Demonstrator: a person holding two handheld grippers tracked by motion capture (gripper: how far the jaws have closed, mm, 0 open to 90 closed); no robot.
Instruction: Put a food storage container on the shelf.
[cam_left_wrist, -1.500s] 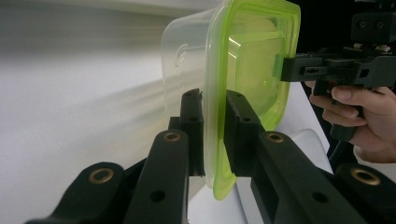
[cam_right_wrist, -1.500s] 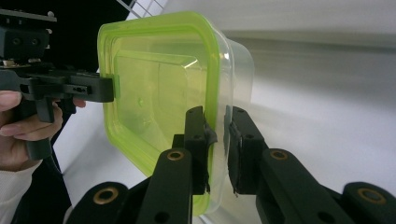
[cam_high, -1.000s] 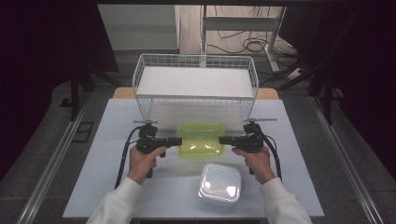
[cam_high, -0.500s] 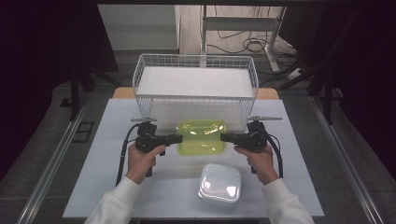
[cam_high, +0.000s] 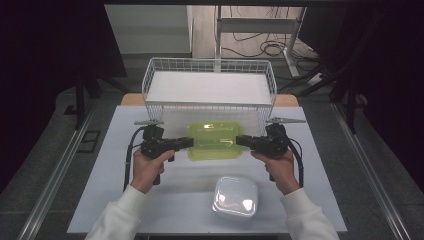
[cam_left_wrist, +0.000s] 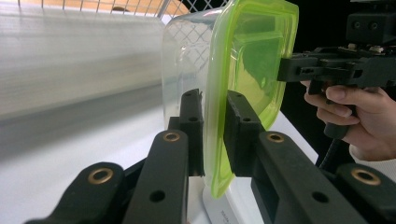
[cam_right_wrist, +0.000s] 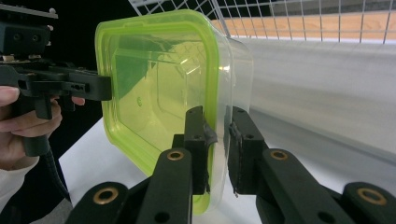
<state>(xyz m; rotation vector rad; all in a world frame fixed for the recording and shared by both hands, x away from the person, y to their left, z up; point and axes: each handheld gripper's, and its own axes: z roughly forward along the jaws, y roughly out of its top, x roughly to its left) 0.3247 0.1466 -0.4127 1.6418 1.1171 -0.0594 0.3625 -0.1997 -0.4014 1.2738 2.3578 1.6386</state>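
Status, near to far.

Nearest the person: one white lidded container (cam_high: 235, 196) sitting on the counter (cam_high: 100, 200), untouched, between the forearms.

Mid-counter: one clear container with a green lid (cam_high: 215, 141), held between both tools. Left tool (cam_high: 187, 143) is clamped narrow on its left rim; the left gripper view shows the pads (cam_left_wrist: 194, 126) pinching the lid edge of the container (cam_left_wrist: 243, 70). Right tool (cam_high: 241, 140) is clamped on the opposite rim, pads (cam_right_wrist: 198, 135) squeezing the edge of the container (cam_right_wrist: 159, 84). It looks lifted off the counter and roughly level, just in front of the basket wall, not over it.

Far: one white wire basket (cam_high: 150, 82), with a pale flat floor and nothing visible inside.

Progress, my read: pickup done, two-handed carry in hand. Left to do: clear the near basket wall, lower the container in, release. The white one likely follows, so call it under halfway.

Count: containers 2 (1 green-lidded, 1 white), basket 1, tools 2, hands 2.
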